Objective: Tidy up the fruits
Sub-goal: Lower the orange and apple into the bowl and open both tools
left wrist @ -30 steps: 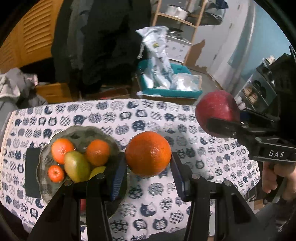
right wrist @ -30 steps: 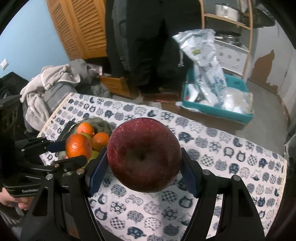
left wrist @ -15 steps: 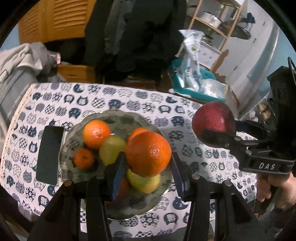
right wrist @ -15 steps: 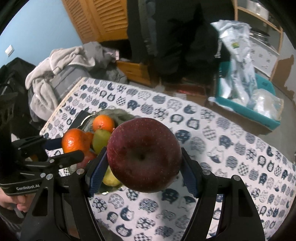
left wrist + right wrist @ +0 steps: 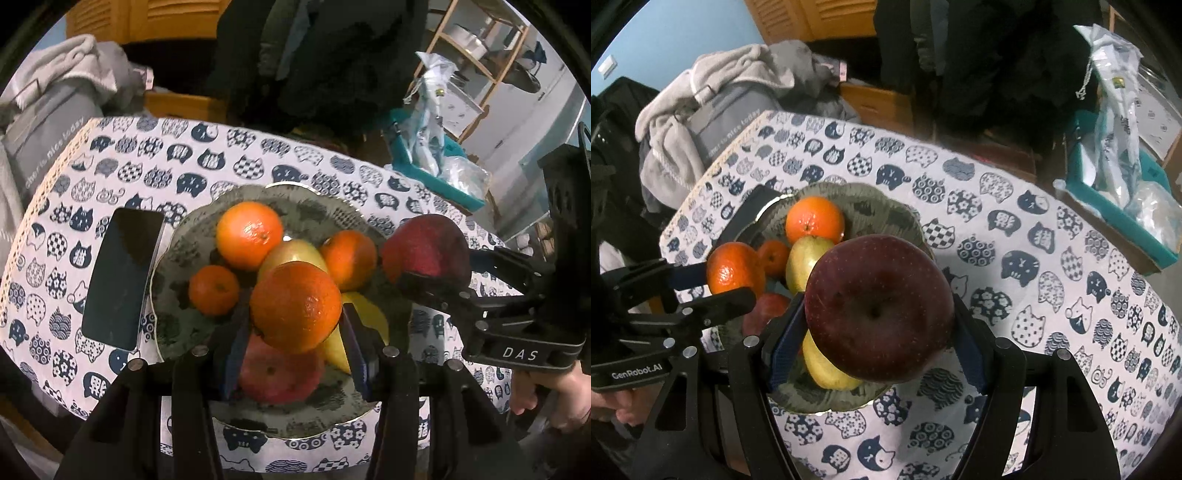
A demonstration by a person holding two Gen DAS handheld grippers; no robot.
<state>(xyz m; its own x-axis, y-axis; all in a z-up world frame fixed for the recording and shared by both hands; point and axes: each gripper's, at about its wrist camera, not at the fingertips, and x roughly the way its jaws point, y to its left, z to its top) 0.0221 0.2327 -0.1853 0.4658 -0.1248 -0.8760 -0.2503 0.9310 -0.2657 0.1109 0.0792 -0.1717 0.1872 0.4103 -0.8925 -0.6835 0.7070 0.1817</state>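
An orange point(image 5: 295, 306) is clamped between the blue pads of the left gripper point(image 5: 293, 332), and a dark red apple point(image 5: 879, 306) is clamped the same way in the right gripper point(image 5: 875, 332). Both fruits are held off the surface, directly above the fruit bowl point(image 5: 173, 258); the orange hangs over a red fruit point(image 5: 277, 373) and a yellow one beneath the fingers. The apple is carried just right of the left tool, over the bowl's right rim. A dark phone point(image 5: 122, 280) lies left of the bowl on the cat-print tablecloth point(image 5: 1034, 258). The positioning is judged to be for release into the already crowded bowl, where rolling is a risk.
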